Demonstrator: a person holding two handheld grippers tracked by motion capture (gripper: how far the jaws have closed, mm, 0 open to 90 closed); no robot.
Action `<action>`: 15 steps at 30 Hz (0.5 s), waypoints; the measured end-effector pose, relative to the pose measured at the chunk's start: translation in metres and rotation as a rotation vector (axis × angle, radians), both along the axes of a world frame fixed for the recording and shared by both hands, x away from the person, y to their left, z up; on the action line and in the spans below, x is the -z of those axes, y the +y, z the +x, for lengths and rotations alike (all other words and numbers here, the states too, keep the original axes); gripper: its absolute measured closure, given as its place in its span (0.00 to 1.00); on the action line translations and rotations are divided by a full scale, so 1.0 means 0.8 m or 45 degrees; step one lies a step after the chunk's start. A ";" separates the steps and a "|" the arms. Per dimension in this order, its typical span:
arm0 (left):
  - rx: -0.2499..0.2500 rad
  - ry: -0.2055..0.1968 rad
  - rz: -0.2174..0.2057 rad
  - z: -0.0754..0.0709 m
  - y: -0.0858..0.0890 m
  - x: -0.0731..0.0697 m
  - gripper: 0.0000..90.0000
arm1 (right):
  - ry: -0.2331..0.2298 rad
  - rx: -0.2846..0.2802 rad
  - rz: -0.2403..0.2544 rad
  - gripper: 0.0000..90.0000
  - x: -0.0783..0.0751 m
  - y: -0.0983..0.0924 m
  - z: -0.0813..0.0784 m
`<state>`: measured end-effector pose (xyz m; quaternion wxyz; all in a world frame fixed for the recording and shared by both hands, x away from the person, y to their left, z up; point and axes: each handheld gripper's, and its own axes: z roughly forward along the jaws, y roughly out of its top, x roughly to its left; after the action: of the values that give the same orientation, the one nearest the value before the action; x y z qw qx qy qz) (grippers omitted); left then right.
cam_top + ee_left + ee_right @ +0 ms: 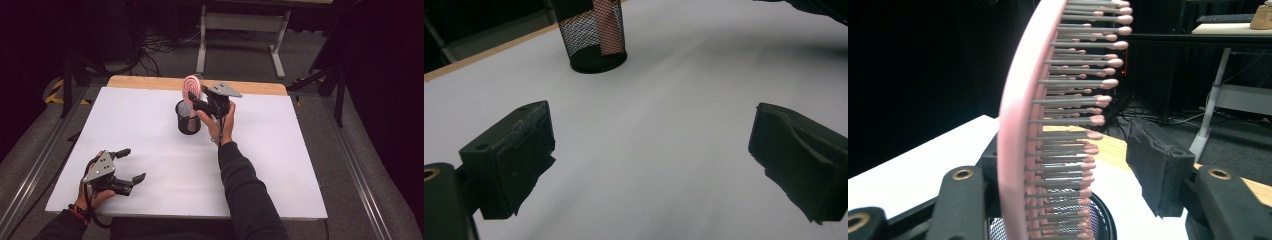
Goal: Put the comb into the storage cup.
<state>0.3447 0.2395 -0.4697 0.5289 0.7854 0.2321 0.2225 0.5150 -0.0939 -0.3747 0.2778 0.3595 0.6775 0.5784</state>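
Right tool (pixel 194 104) open around pink hairbrush (pixel 191 89) in cup (pixel 187 119)

Lab/recording rig — dark backdrop, floor cables (pixel 150 50), hazard tape (pixel 55 92), white-topped table (pixel 150 130)

Cup (pixel 594 35): black wire mesh. Brush (pixel 1020 120): smooth pink plastic, matt bristles with glossy pink tips. Table (pixel 150 145): matt white sheet; bare wood edge. Gripper pads (pixel 519 155): rough, matt black.

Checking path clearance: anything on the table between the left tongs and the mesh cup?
Nothing: bare white table between the left tongs and the mesh cup, per the left gripper view.
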 end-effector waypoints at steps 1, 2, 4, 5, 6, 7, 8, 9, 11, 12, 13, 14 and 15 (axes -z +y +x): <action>0.001 0.001 -0.001 0.000 0.000 0.000 0.06 | -0.002 0.007 -0.004 0.48 0.000 -0.001 0.000; 0.001 0.000 0.001 0.000 -0.001 0.000 0.06 | -0.005 0.007 -0.007 0.48 -0.001 -0.002 0.000; 0.005 0.000 0.002 0.000 -0.001 0.000 0.06 | -0.003 0.019 -0.012 0.48 -0.001 -0.004 0.000; 0.005 -0.002 0.001 -0.001 -0.001 0.000 0.06 | -0.002 0.024 -0.011 0.48 -0.001 -0.005 0.000; 0.005 -0.004 -0.002 0.000 0.000 0.000 0.06 | -0.004 0.027 -0.010 0.49 -0.001 -0.006 0.001; 0.005 -0.002 -0.004 0.000 0.000 0.000 0.06 | -0.002 0.030 -0.015 0.50 -0.001 -0.007 0.001; 0.005 -0.001 -0.006 -0.001 0.000 0.000 0.06 | -0.002 0.035 -0.019 0.52 -0.001 -0.008 0.002; 0.005 -0.001 -0.006 -0.001 0.000 0.000 0.06 | -0.002 0.035 -0.019 0.52 -0.001 -0.008 0.002; 0.011 0.001 -0.002 -0.001 -0.001 0.000 0.06 | 0.005 0.058 -0.022 0.54 0.002 -0.009 0.004; 0.013 0.002 -0.002 -0.001 -0.001 0.000 0.06 | 0.007 0.061 -0.024 0.54 0.003 -0.009 0.004; 0.015 0.002 -0.002 -0.001 -0.001 0.000 0.06 | 0.013 0.065 -0.020 0.54 0.005 -0.011 0.005; 0.014 0.002 -0.002 -0.001 -0.001 0.000 0.06 | 0.017 0.065 -0.018 0.54 0.006 -0.012 0.006; 0.014 0.002 -0.001 -0.001 -0.001 0.000 0.06 | 0.021 0.074 -0.021 0.55 0.007 -0.012 0.006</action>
<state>0.3439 0.2388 -0.4698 0.5304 0.7865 0.2283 0.2191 0.5201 -0.1039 -0.3802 0.2919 0.3814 0.6738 0.5616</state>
